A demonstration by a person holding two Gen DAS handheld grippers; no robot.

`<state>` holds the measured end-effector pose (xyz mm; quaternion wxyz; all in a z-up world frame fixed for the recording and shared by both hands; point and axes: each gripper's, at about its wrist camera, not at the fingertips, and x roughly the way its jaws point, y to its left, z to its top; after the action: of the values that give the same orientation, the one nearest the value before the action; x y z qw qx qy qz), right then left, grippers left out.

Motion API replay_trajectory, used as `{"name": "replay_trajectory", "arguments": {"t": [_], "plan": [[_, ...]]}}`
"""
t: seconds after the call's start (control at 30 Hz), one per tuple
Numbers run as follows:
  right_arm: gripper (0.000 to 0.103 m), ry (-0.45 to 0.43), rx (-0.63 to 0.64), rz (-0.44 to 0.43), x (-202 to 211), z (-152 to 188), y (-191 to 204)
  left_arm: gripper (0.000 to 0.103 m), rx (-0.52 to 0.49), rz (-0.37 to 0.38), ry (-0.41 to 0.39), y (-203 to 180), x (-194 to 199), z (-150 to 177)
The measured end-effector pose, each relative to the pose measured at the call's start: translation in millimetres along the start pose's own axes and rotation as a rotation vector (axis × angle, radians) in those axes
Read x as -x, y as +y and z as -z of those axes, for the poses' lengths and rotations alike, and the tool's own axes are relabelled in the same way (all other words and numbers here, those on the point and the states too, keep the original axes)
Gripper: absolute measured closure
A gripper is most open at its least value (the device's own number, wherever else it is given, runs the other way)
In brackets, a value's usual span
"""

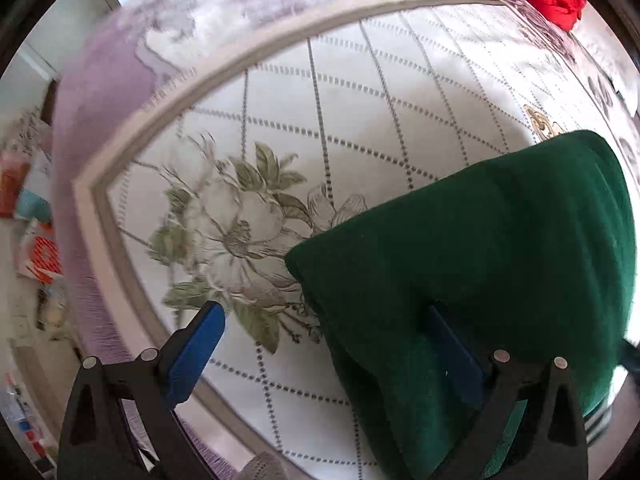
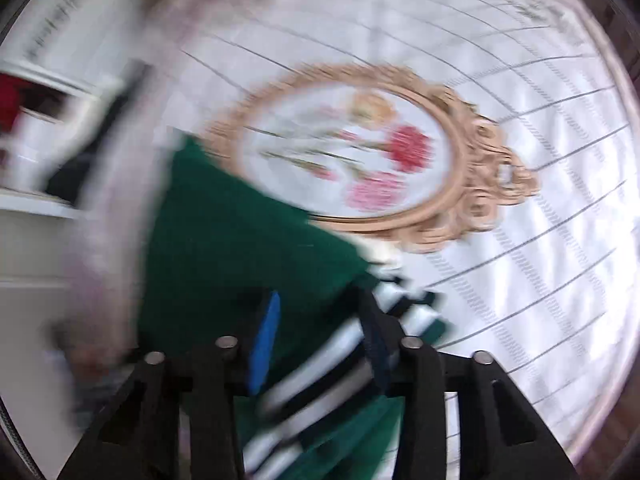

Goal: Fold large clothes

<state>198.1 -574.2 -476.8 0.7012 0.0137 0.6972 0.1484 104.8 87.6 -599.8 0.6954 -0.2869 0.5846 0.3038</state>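
Green garment (image 2: pixel 240 240) lies between right fingers (image 2: pixel 266 336).

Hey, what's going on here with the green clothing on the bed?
A person with a handheld gripper in each hand is folding a dark green garment on a quilted floral bedspread. The left gripper stands wide open, one finger over the bedspread and the other against the green cloth, gripping nothing. The right gripper straddles the garment's striped trim; the picture is too blurred to tell whether it pinches the cloth.
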Motion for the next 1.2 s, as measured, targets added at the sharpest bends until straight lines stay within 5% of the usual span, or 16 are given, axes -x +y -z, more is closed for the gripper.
{"name": "replay_trajectory", "arguments": {"t": [0.07, 0.2, 0.3, 0.47, 0.6, 0.8, 1.1, 1.17, 1.2], "plan": [[0.064, 0.014, -0.095, -0.030, -31, -6, -13, 0.000, -0.010, 0.034, 0.007, 3, -1, -1], [0.062, 0.017, -0.074, 0.003, -37, -8, -4, 0.000, -0.063, 0.006, 0.001, -1, 6, -1], [0.058, 0.058, -0.116, -0.105, -11, -11, -17, 0.000, -0.094, 0.005, 0.015, -2, 22, -9], [0.009, 0.048, -0.178, -0.283, 23, 31, -55, 0.001, -0.227, 0.123, -0.037, -16, 61, -38], [0.008, 0.122, -0.221, -0.425, -15, 84, -72, 0.001, -0.321, 0.279, 0.040, -47, 48, -67], [0.002, 0.103, -0.343, -0.495, -62, 122, -77, 0.001, -0.519, 0.314, 0.146, -102, -3, -99], [0.001, 0.095, -0.380, -0.719, -90, 100, -72, 0.001, -0.609, 0.507, 0.307, -128, -22, -110], [0.019, 0.096, -0.393, -0.768, -91, 91, -69, 0.001, -0.620, 0.522, 0.326, -128, -23, -109], [0.020, 0.098, -0.393, -0.768, -91, 84, -66, 0.001, -0.631, 0.527, 0.337, -128, -23, -108]]}}
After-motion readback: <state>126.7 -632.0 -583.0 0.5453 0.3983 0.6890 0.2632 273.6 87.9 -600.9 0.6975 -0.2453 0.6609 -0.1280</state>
